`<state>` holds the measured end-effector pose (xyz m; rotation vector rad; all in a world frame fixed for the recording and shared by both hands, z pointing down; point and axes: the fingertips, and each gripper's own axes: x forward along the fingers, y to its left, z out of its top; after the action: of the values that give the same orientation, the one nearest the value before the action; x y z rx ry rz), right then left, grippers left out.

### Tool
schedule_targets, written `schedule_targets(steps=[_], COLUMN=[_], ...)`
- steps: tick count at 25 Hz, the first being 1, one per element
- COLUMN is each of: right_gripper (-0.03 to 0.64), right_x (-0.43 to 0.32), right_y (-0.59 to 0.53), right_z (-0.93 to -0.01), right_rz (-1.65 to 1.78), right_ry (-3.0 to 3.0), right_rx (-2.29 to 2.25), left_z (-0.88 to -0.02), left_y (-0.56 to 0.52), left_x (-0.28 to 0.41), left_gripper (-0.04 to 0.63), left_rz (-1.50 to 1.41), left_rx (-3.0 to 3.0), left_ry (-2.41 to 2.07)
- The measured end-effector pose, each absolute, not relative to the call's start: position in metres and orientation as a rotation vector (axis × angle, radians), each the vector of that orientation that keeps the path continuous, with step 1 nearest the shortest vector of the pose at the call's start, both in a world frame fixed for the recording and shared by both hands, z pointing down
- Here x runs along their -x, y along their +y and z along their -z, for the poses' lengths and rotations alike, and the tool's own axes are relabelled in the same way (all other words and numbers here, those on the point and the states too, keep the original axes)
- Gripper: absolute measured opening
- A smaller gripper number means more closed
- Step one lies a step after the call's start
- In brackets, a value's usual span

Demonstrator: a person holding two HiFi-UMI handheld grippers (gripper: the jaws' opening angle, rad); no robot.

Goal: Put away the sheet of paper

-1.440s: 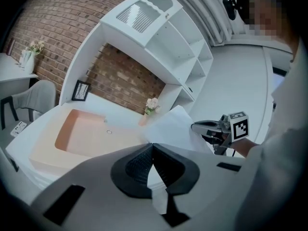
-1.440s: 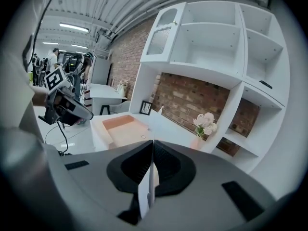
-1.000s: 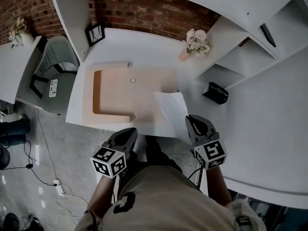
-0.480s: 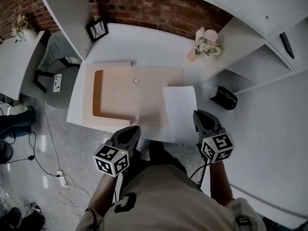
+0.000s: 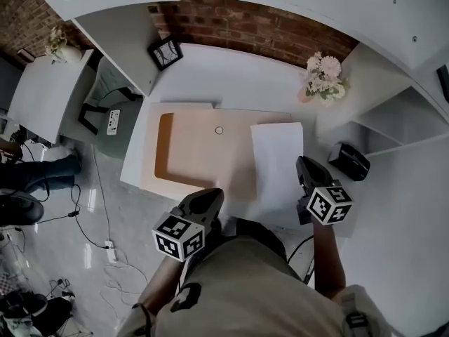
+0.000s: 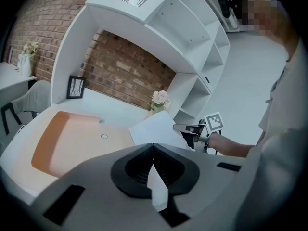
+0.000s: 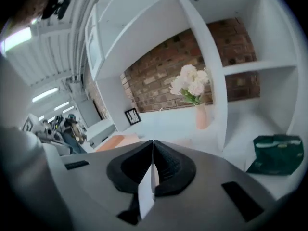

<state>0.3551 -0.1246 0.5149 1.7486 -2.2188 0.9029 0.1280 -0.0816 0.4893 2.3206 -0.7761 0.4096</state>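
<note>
Pinching sheet of paper (image 5: 277,161) edge, right hand-held gripper (image 5: 302,163) extended forward; left hand-held gripper (image 5: 213,195) pressed together, held low.

Near corner of sheet of paper (image 5: 276,156) behind right claw (image 5: 302,164); tiny ring (image 5: 219,130) on mat (image 5: 189,156) unidentifiable.

A brick wall (image 5: 245,23) is running across the top behind the white worktop (image 5: 231,76); white shelves (image 5: 400,114) are standing at upper right, a glossy floor (image 5: 105,209) is gleaming at lower left.
</note>
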Motion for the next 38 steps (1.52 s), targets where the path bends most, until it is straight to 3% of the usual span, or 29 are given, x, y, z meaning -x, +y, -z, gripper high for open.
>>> schedule_targets(steps=[8,38], right_gripper=[0.028,0.028], right_x=[-0.383,-0.378], right_y=[-0.151,-0.203], right_z=[-0.558,-0.585], right_rz=[-1.239,-1.499], right_ry=[-2.168,-2.294], right_rx=[-1.787,-1.646], left_z=[-0.484,-0.474], left_y=[-0.087,-0.085], left_x=[-0.126,-0.137], left_gripper=[0.017,0.016], left_rz=[-0.423,-0.585], left_rx=[-2.278,-2.239], left_ry=[-0.904,-1.076])
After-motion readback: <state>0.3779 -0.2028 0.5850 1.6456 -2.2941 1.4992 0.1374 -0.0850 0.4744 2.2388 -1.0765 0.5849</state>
